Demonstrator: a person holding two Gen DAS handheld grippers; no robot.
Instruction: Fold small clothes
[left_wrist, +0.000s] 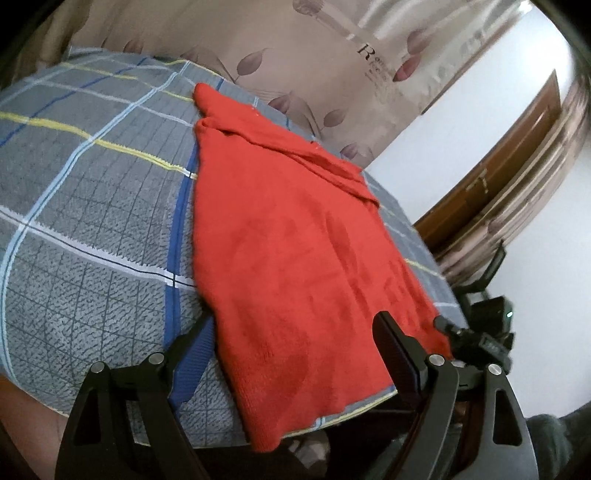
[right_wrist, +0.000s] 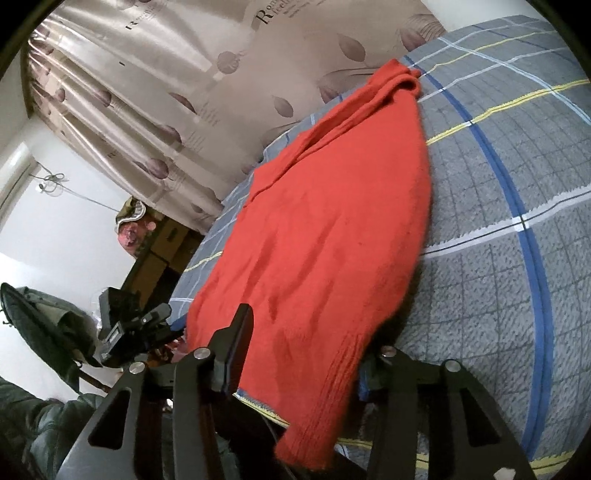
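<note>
A bed (left_wrist: 92, 192) fills most of both views, covered in a grey checked blanket crossed by blue, white and yellow stripes. Behind it hangs a beige curtain (left_wrist: 295, 48) printed with leaf shapes and some lettering, and beside that a white wall (left_wrist: 461, 122) with a brown wooden door frame (left_wrist: 509, 155).

On the bed lies a red knitted garment (left_wrist: 288, 240), the task's thing. It stretches lengthwise from the far side of the blanket, where its narrow end is bunched into folds, to the near edge of the bed, where its ribbed hem hangs over the side. A sleeve or folded strip runs along the side of it nearest the curtain.

The left hand-held gripper (left_wrist: 295, 343) sits at the near edge of the bed with its fingers wide apart. The garment's hem lies between them, and neither pad presses on it.

The right hand-held gripper (right_wrist: 314, 343) straddles the hanging hem. One finger stands against the cloth on the curtain side, and the other is mostly hidden behind the drooping fabric. Whether the pads actually pinch the knit I cannot tell.

A dark-sleeved arm (right_wrist: 33, 424) shows in the lower corner of the right wrist view.
</note>
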